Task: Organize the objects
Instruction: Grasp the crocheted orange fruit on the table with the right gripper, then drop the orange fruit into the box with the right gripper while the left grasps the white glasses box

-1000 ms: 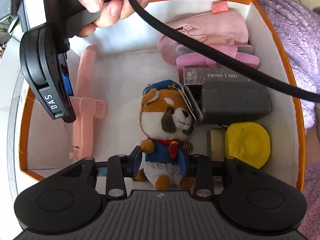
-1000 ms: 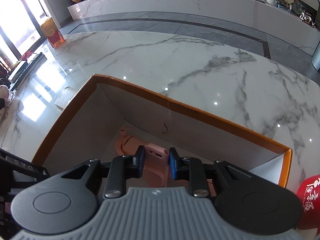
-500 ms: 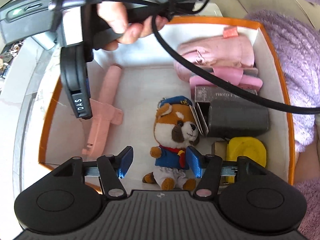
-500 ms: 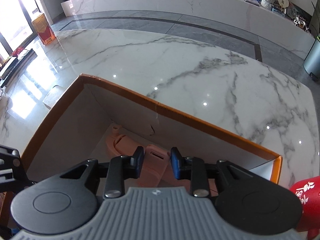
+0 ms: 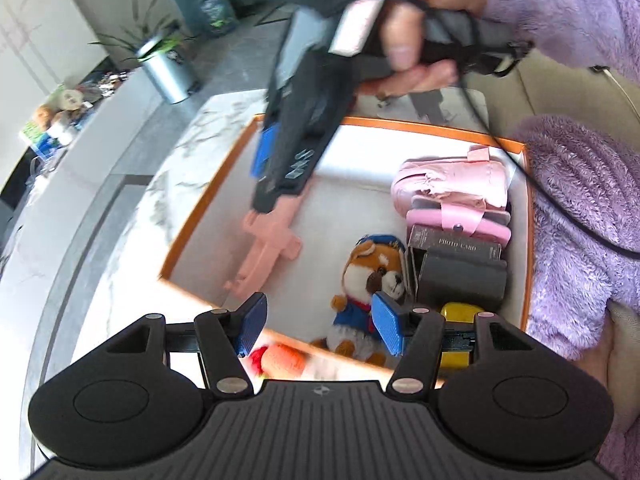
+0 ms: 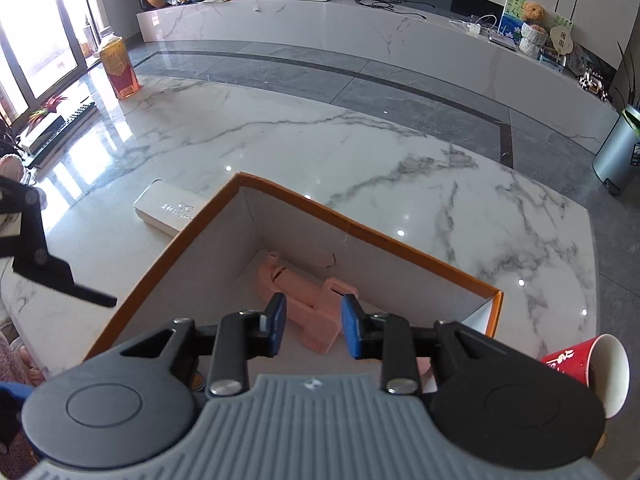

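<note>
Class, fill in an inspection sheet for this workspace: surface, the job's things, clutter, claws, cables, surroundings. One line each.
Surface: white marble table, glossy.
Job's things: orange-rimmed box holding a plush dog, pink plastic part, pink pouch, dark photo-card box and a yellow item.
Clutter: red paper cup on its side and a white case, both outside the box.
Claws: left claw open, empty, above the dog; right claw open above the pink part, not touching.
Cables: black cable hanging from the right-hand tool.
Surroundings: marble counter, metal bin, purple fleece sleeve.
</note>
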Available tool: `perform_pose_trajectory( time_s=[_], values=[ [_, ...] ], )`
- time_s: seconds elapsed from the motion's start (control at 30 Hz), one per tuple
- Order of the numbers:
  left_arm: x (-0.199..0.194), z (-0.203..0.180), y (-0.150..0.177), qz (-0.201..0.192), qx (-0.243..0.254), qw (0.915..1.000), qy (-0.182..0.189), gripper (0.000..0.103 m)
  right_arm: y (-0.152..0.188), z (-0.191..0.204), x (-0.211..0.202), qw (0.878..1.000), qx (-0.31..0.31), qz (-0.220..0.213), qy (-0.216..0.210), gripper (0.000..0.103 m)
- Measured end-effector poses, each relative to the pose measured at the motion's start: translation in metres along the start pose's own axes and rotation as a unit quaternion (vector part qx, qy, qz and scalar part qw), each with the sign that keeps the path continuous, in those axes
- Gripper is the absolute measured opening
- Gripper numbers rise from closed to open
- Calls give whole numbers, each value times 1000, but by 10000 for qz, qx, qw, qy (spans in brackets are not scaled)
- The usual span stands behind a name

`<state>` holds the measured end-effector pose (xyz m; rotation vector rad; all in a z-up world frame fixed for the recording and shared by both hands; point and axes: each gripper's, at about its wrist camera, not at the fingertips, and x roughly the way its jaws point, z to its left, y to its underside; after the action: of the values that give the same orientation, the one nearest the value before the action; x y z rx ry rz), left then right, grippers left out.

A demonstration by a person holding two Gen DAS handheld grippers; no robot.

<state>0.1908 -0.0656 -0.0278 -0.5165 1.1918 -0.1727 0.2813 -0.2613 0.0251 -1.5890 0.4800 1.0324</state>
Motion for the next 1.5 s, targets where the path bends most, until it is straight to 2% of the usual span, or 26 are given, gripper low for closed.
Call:
perform_pose_trajectory(
  time_s=[0.2, 0.4, 0.57, 0.73, 0.8, 0.97, 1.17, 1.3, 1.4, 1.5],
  values=[
    [-45, 1, 29, 197, -303, 9990, -257, 65, -2, 46, -36, 9970, -674, -235, -315, 33],
    [-61, 8, 66, 279, -666, 9953, -647, 65, -14, 105, -34, 9833, -1727, -20, -579, 33],
    [-59, 20, 95, 261, -976, 9922, -732, 65, -26, 147, 1, 9646, -2530, 524, -528, 33],
    [-56, 39, 123, 157, -1358, 9878, -743, 65, -31, 172, 59, 9391, -3135, 1408, -87, 34],
    [-53, 45, 133, 95, -1479, 9863, -725, 65, -31, 176, 79, 9289, -3295, 1690, -4, 39],
    [-46, 56, 152, -35, -1677, 9836, -660, 65, -31, 179, 117, 9127, -3437, 2204, 148, 40],
    [-36, 65, 164, -161, -1820, 9814, -592, 65, -35, 182, 149, 9029, -3426, 2579, 318, 41],
    [-32, 68, 166, -212, -1823, 9812, -596, 65, -34, 182, 161, 8992, -3458, 2648, 418, 44],
    [-30, 71, 163, -222, -1827, 9807, -662, 65, -36, 181, 158, 9040, -3417, 2538, 412, 43],
    [-27, 77, 158, -231, -1755, 9815, -731, 65, -41, 181, 136, 9144, -3345, 2259, 300, 42]
  ],
)
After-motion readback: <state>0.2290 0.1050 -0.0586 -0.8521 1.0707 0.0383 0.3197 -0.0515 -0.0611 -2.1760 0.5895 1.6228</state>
